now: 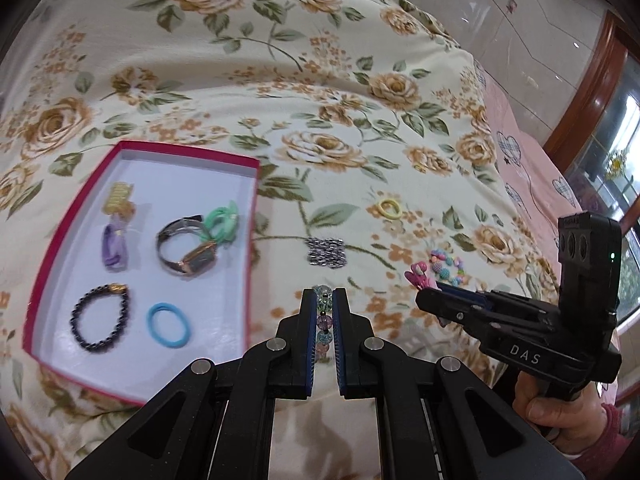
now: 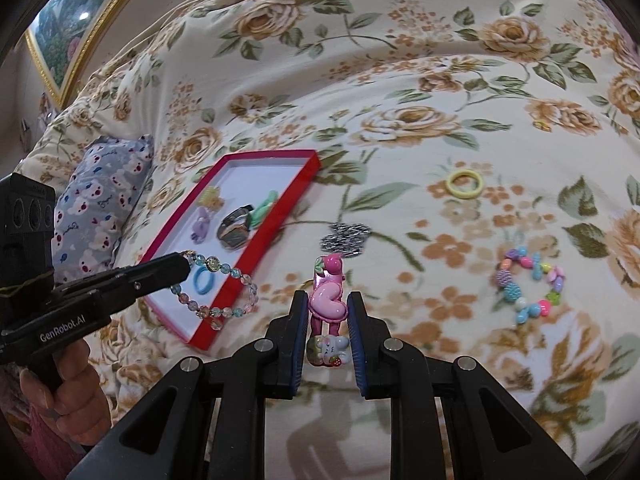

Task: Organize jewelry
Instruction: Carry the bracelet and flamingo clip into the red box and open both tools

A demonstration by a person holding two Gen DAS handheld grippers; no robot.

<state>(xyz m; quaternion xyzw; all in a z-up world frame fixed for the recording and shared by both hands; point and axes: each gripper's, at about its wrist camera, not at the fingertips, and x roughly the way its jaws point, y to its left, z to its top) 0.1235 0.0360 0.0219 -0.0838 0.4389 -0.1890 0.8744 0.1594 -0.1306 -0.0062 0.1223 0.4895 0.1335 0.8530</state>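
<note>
My left gripper [image 1: 323, 300] is shut on a clear pastel bead bracelet [image 1: 323, 320], which hangs from it over the box's near corner in the right wrist view [image 2: 224, 292]. My right gripper [image 2: 325, 300] is shut on a pink heart hair clip [image 2: 327, 300]; it also shows in the left wrist view [image 1: 418, 276]. The red box [image 1: 252, 208] with a white floor lies to the left and holds a watch [image 1: 188, 250], a dark bead bracelet [image 1: 100, 320], a blue hair tie [image 1: 168, 325], green ties [image 1: 222, 220], a purple piece [image 1: 114, 250] and a gold clip [image 1: 118, 198].
On the floral quilt [image 1: 280, 92] lie a yellow hair tie [image 1: 389, 209], a silver chain pile [image 1: 326, 253] and a colourful bead bracelet [image 2: 528, 284]. A grey patterned pillow [image 2: 100, 196] lies left of the box. A pink sheet [image 1: 532, 168] covers the right side.
</note>
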